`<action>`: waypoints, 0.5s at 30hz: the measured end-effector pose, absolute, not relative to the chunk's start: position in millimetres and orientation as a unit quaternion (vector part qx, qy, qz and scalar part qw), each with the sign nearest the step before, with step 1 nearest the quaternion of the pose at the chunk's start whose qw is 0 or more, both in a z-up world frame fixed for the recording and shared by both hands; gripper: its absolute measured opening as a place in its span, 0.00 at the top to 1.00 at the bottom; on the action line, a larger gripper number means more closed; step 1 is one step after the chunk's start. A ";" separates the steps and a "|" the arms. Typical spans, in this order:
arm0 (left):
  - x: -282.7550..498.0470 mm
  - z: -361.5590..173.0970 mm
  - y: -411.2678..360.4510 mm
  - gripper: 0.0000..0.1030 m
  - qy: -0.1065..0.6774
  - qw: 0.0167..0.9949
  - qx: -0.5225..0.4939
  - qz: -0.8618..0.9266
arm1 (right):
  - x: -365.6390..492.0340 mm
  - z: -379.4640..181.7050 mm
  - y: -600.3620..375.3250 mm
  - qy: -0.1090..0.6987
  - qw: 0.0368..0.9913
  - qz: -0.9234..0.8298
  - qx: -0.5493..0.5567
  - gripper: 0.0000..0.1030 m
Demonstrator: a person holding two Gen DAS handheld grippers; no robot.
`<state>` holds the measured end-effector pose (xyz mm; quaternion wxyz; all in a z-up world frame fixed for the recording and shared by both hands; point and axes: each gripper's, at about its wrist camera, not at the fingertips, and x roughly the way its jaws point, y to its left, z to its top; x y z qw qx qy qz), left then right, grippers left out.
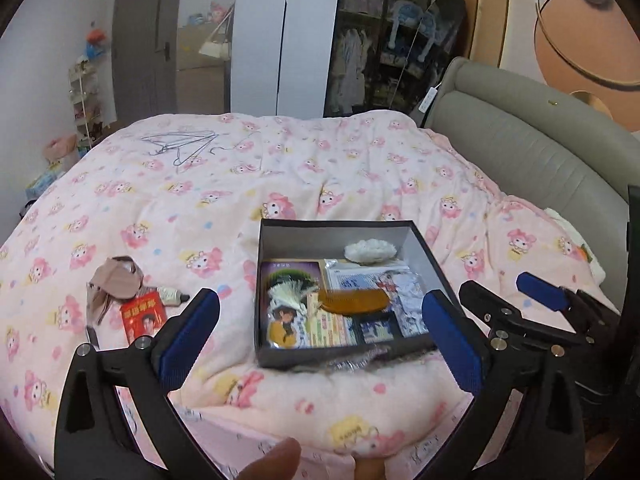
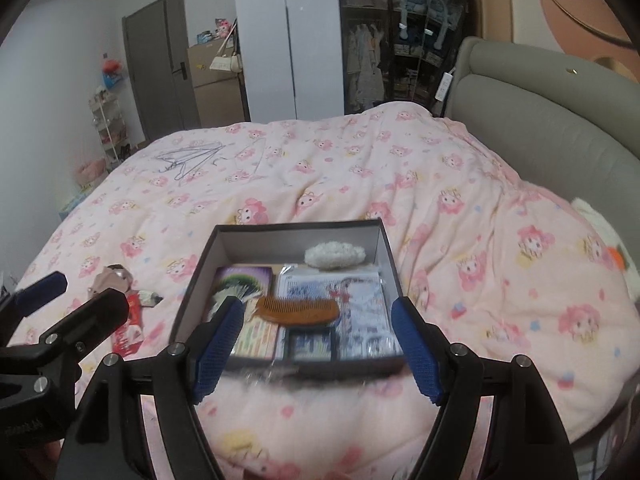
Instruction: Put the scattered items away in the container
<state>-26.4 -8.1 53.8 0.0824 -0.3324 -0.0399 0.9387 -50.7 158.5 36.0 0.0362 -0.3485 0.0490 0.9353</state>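
A dark open box (image 1: 276,236) (image 2: 224,240) sits on the pink bed. It holds a brown comb (image 1: 354,302) (image 2: 298,310), a white fluffy clip (image 1: 372,254) (image 2: 334,256), cards and packets. Left of the box lie a red packet (image 1: 143,316) (image 2: 130,324), a small tube (image 1: 172,295) (image 2: 150,298) and a beige cloth piece (image 1: 114,282) (image 2: 110,276). My left gripper (image 1: 320,340) is open and empty, held before the box's near edge. My right gripper (image 2: 316,344) is open and empty, over the box's near edge; it also shows in the left wrist view (image 1: 508,292).
Wire hangers (image 1: 184,144) (image 2: 188,158) lie at the far side of the bed. A grey padded headboard (image 1: 520,136) (image 2: 540,112) runs along the right. A wardrobe (image 1: 380,40) and a door (image 1: 146,40) stand beyond the bed.
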 end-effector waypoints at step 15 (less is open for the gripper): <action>17.9 57.9 -2.1 0.01 -0.019 0.070 -0.325 0.943 | -5.4 32.4 157.0 0.053 0.041 0.935 -0.348 0.28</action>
